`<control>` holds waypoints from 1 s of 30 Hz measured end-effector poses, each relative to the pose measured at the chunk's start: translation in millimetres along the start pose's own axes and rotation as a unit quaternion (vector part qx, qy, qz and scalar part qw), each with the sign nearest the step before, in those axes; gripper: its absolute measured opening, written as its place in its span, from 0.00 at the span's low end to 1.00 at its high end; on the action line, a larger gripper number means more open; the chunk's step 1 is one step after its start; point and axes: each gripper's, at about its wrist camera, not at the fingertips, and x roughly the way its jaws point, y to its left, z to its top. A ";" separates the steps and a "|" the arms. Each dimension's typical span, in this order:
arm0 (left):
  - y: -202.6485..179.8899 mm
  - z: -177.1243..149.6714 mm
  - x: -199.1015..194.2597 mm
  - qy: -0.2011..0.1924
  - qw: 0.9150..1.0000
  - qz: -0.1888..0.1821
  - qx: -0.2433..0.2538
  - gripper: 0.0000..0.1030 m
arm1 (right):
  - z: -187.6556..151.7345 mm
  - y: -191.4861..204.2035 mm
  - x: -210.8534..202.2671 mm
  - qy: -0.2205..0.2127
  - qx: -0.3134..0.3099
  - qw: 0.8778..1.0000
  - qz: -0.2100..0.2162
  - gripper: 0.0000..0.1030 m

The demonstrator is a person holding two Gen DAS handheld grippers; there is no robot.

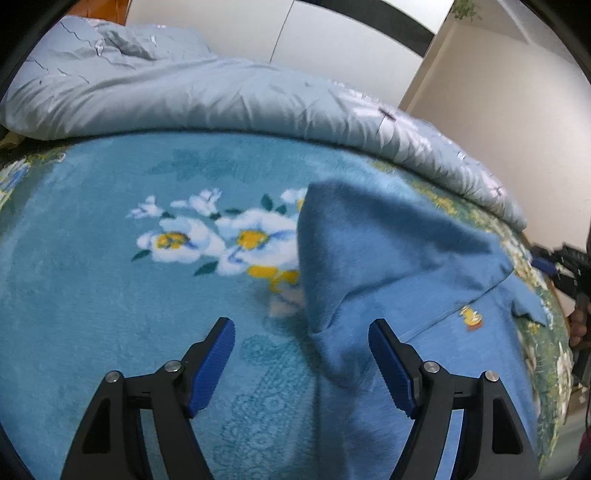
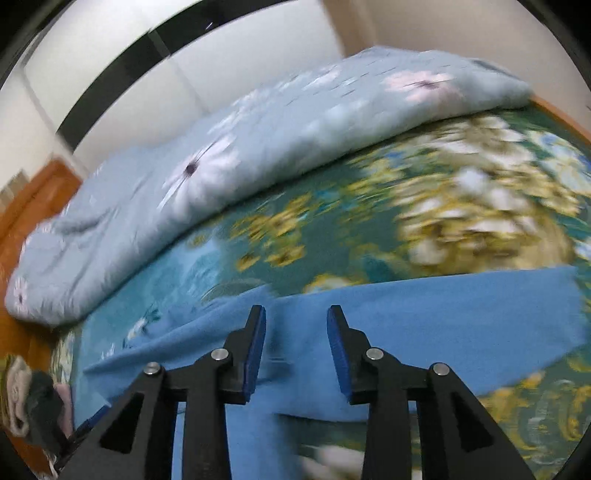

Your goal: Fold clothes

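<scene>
Two tools hang over the bed, and neither one has hold of anything. The left tool (image 1: 301,341) has its blue-padded jaws spread wide, poised above the bed's teal floral blanket (image 1: 110,295), with the near edge of a blue garment (image 1: 388,258) lying just under its right-hand finger. That garment is spread on the blanket toward the bed's right side; one part of it is doubled over on itself, making a raised fold, and a small yellow duck emblem (image 1: 470,317) shows on the flatter part beside the fold. The right tool (image 2: 296,345) is also parted, its jaws a moderate gap apart, directly over the same blue garment (image 2: 443,325), which stretches as a broad band across the blanket (image 2: 332,221); whether the tips touch the cloth I can't make out, as that view is smeared. A pale blue quilt (image 1: 203,92) with printed daisies lies bunched along the far side of the bed, against the white wall panels (image 1: 332,33).
</scene>
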 end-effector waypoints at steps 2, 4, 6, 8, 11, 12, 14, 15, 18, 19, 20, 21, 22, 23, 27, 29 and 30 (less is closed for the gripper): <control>-2.3 0.1 -3.0 -0.010 1.000 -0.002 0.001 0.76 | -2.2 -44.7 -18.8 -0.023 0.062 0.998 -0.019 0.34; -4.4 0.1 -3.8 -0.014 1.000 -0.002 0.001 0.76 | -9.0 -92.1 -34.1 -0.041 0.134 0.989 -0.039 0.34; -5.8 0.0 -3.8 -0.017 1.000 0.000 0.002 0.76 | -22.8 -136.4 -43.4 -0.054 0.206 0.975 -0.061 0.34; -5.2 0.2 -2.3 -0.015 1.000 0.002 0.002 0.76 | -34.8 -165.2 -48.2 -0.064 0.255 0.962 -0.080 0.34; -2.8 -0.2 1.0 -0.009 1.000 0.006 -0.002 0.76 | -48.2 -194.8 -52.4 -0.081 0.309 0.942 -0.100 0.34; -2.1 -0.4 2.2 -0.006 1.000 0.008 -0.003 0.76 | -50.4 -200.8 -51.0 -0.083 0.321 0.939 -0.094 0.34; -2.1 -1.1 3.6 -0.003 1.000 0.009 -0.004 0.76 | -50.6 -206.9 -47.9 -0.090 0.335 0.934 -0.083 0.35; -2.5 -1.4 4.0 -0.003 1.000 0.010 -0.003 0.76 | -49.5 -208.2 -46.1 -0.095 0.339 0.933 -0.079 0.35; -4.1 -2.2 4.0 -0.002 1.000 0.009 0.001 0.76 | -43.8 -207.2 -40.6 -0.101 0.333 0.934 -0.081 0.36; -4.2 -2.3 3.8 -0.002 1.000 0.009 0.002 0.76 | -41.2 -204.1 -39.5 -0.101 0.324 0.936 -0.089 0.36; -4.2 -2.3 3.7 -0.002 1.000 0.010 0.002 0.76 | -38.6 -201.1 -38.5 -0.101 0.315 0.939 -0.097 0.33; -3.6 -2.3 3.6 -0.002 1.000 0.011 0.002 0.76 | -36.0 -198.0 -37.5 -0.102 0.306 0.941 -0.105 0.27; -2.4 -2.1 3.8 -0.001 1.000 0.011 0.001 0.76 | -33.4 -195.0 -36.4 -0.102 0.297 0.943 -0.113 0.07; -0.8 -1.8 4.2 0.000 1.000 0.012 -0.002 0.76 | -30.9 -191.3 -36.1 -0.102 0.288 0.945 -0.119 0.05; 7.4 -0.1 3.9 0.000 1.000 0.009 -0.019 0.76 | -7.1 -145.6 -54.3 -0.128 0.205 0.965 -0.102 0.03; 10.9 0.8 3.3 0.001 1.000 0.005 -0.026 0.76 | 11.0 -104.2 -66.3 -0.139 0.135 0.977 -0.089 0.03; 12.1 1.1 2.9 0.001 1.000 0.004 -0.030 0.76 | 18.0 -80.3 -72.0 -0.142 0.099 0.982 -0.078 0.03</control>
